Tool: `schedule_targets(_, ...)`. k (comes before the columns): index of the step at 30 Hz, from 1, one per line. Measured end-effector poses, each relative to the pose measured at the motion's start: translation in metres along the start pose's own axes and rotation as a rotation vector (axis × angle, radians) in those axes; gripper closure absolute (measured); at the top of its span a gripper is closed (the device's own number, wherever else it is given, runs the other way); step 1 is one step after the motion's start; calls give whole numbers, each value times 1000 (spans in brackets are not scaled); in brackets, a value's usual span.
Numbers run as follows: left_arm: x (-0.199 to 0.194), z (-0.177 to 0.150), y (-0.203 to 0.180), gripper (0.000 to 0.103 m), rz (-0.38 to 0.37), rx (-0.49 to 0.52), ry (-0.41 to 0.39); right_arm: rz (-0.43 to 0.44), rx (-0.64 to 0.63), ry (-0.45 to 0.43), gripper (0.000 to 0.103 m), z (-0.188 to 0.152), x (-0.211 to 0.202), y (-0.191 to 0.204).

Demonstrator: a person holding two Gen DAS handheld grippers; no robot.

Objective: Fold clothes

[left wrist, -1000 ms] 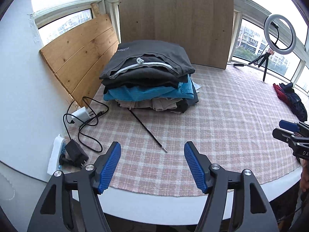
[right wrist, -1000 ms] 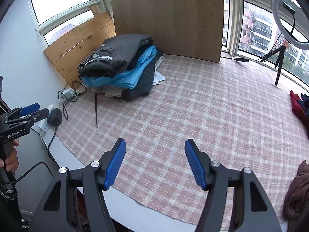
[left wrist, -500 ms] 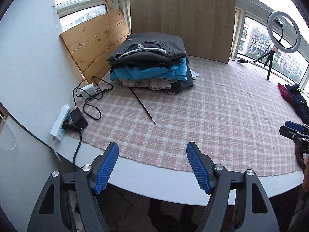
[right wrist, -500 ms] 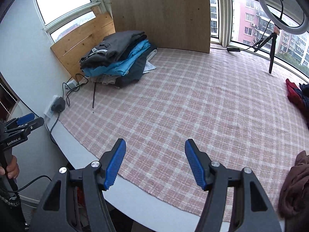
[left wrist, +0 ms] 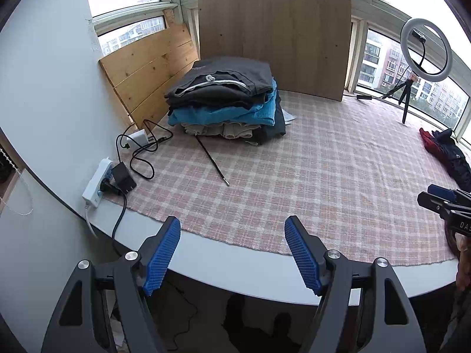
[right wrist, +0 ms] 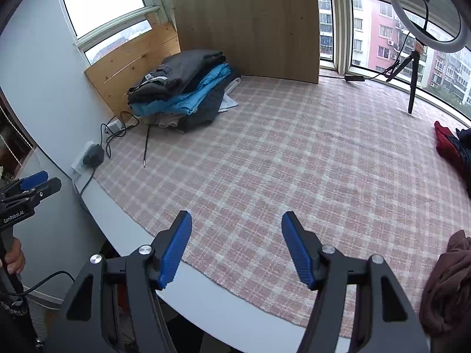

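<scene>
We hold both tongs out over the near edge of the worktop (left wrist: 250,267), and neither has anything in it: the left tongs (left wrist: 232,253) stand wide open over the bare rim, and the right tongs (right wrist: 235,245) stand just as wide over the checked cloth (right wrist: 279,161), with only cloth showing between the blue pads.

The folded clothes (left wrist: 223,97) sit stacked at the far left corner, against the wooden boards. What is left to fold, as we judge it, lies at the right side: a red and dark garment (left wrist: 444,153) near the far right edge, and a brown garment (right wrist: 450,279) bunched at the near right edge, just beside the right tongs.

The risks come from what lies around these. If we pinch the brown garment low, we may catch the checked cloth with it and drag the whole cover, which would tip the stack. The stack already leans, its blue layer overhanging, so a new piece set on carelessly could slide it apart. A thin black rod (left wrist: 212,160) lies loose in front of the stack, and the cables (left wrist: 141,153) and power strip (left wrist: 95,184) crowd the left edge; a trailing sleeve could snag any of them. A one-handed grab of the bunched garment would probably lift a tangle, not an edge.
</scene>
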State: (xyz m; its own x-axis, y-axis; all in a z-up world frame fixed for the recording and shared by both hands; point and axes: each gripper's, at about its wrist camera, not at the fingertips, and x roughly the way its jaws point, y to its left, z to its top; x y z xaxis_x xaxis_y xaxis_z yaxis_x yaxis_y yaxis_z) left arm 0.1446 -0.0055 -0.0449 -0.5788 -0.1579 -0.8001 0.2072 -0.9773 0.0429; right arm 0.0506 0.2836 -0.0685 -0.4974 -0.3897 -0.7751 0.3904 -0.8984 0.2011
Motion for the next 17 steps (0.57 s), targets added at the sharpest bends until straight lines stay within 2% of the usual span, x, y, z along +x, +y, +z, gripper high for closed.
schedule_targets(17, 0, 3, -6, 32, 0, 13, -13, 0, 3, 8, 40, 0, 2, -7)
